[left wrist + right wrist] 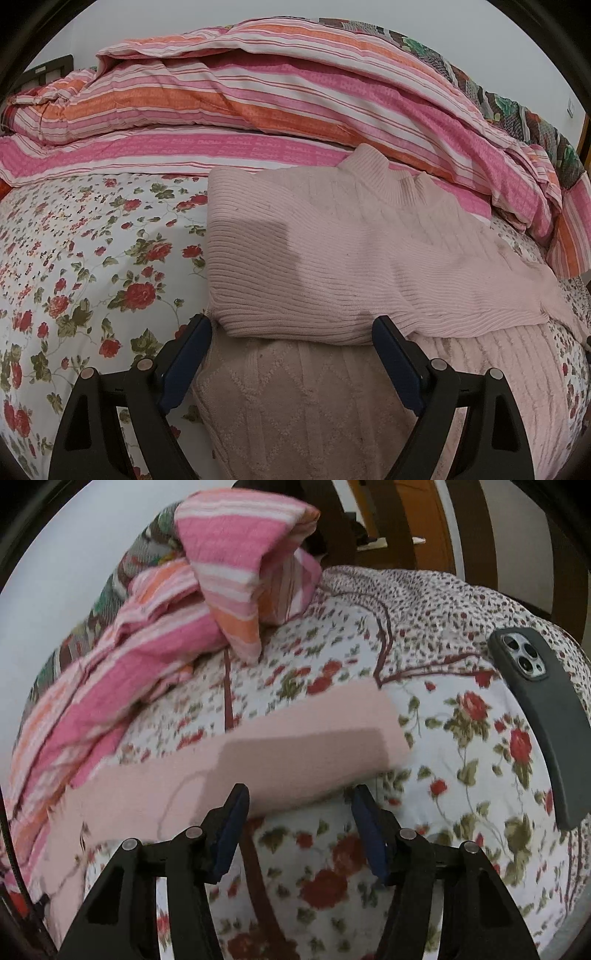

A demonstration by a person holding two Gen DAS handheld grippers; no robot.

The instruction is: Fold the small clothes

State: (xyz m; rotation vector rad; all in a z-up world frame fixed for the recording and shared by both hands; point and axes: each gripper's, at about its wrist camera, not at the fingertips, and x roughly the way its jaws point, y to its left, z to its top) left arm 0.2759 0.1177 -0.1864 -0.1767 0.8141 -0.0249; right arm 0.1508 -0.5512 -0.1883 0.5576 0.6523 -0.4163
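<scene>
With the pink sweater [332, 251] half-folded on the bed [74, 258], its sleeve toward 3 o'clock, both the left claw [291, 332] and right claw [299, 805] gape wide and empty; next, I judge, comes pinching that sleeve.

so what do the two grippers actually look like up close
Both look alike: the left gripper and right gripper have matte black plastic linkage arms with triangular cut-outs, round silver pivot pins at the joints, and flat dark navy pads lining the jaws. No markings or sleeves show. A thin dark cable seems to run along the right view's left edge.
</scene>
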